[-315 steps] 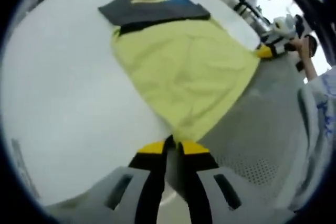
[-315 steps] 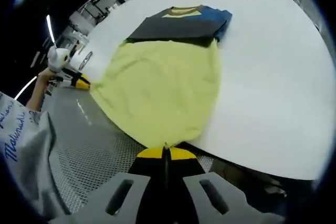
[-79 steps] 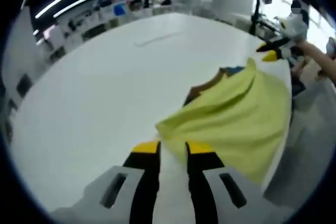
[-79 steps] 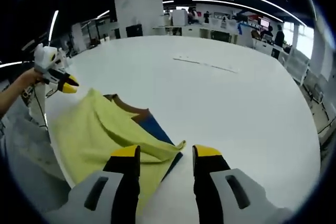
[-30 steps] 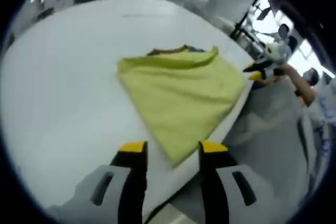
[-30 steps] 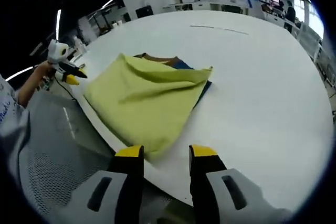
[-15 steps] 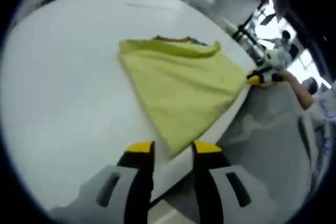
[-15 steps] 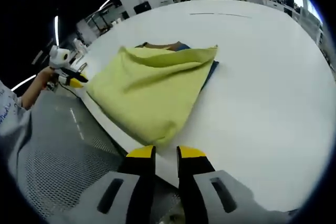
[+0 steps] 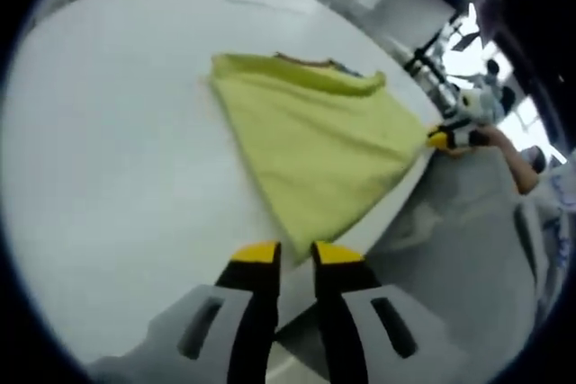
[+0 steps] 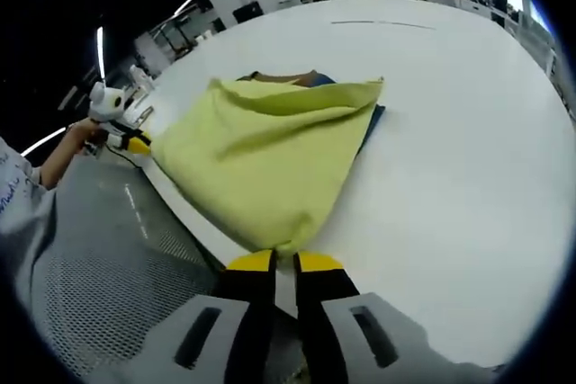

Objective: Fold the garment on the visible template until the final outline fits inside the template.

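Observation:
A yellow garment lies folded over on the white table, its near edge at the table's rim. A dark brown and blue piece peeks out from under its far edge. My left gripper has its jaws drawn close on the garment's near left corner. My right gripper is likewise shut on the near right corner. Each gripper shows in the other's view at its corner: the right one and the left one, each in a hand.
The table's edge runs just under both held corners. Beyond it is a grey perforated surface. A person's sleeve is at the left. Desks and lights stand far off behind the table.
Both grippers were open and apart from the garment a second ago. They have moved in to the near corners and their jaws have come together on the cloth.

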The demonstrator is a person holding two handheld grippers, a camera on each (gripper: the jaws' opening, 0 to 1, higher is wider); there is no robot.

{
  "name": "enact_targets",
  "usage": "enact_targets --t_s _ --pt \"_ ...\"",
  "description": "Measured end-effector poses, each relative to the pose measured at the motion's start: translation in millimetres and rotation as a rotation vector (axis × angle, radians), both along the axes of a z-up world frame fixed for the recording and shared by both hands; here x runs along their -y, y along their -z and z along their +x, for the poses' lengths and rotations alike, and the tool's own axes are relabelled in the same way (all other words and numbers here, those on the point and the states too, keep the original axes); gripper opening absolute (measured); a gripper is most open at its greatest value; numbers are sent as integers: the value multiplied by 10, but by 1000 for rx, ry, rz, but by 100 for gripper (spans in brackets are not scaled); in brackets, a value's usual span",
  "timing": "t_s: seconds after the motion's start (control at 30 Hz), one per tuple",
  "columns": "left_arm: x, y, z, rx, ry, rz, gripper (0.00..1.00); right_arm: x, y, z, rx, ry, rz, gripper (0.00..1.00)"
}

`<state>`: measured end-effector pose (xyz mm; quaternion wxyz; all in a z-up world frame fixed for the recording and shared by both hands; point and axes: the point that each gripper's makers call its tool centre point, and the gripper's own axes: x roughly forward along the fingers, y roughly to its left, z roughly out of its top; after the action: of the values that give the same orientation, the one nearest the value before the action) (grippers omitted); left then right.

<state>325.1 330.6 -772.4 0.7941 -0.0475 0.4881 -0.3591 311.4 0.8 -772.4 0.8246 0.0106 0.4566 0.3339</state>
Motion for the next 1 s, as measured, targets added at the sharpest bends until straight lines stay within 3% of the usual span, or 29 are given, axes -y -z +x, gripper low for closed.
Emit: enact_targets --t_s 0.13,0.5,0.8,0.87,1.0 --pt "33 9 -2 -10 -13 -8 1 9 1 0 4 1 -2 4" --pt "33 -44 42 15 -27 -11 0 79 -70 12 26 11 -18 1" --pt "21 -261 247 110 -71 -58 0 217 -313 160 96 19 -51 1" --pt "26 -352 328 160 -64 -57 0 207 -413 216 118 14 -41 1" --pt "13 -572 420 203 -61 -70 0 196 -602 306 182 -18 -58 1"
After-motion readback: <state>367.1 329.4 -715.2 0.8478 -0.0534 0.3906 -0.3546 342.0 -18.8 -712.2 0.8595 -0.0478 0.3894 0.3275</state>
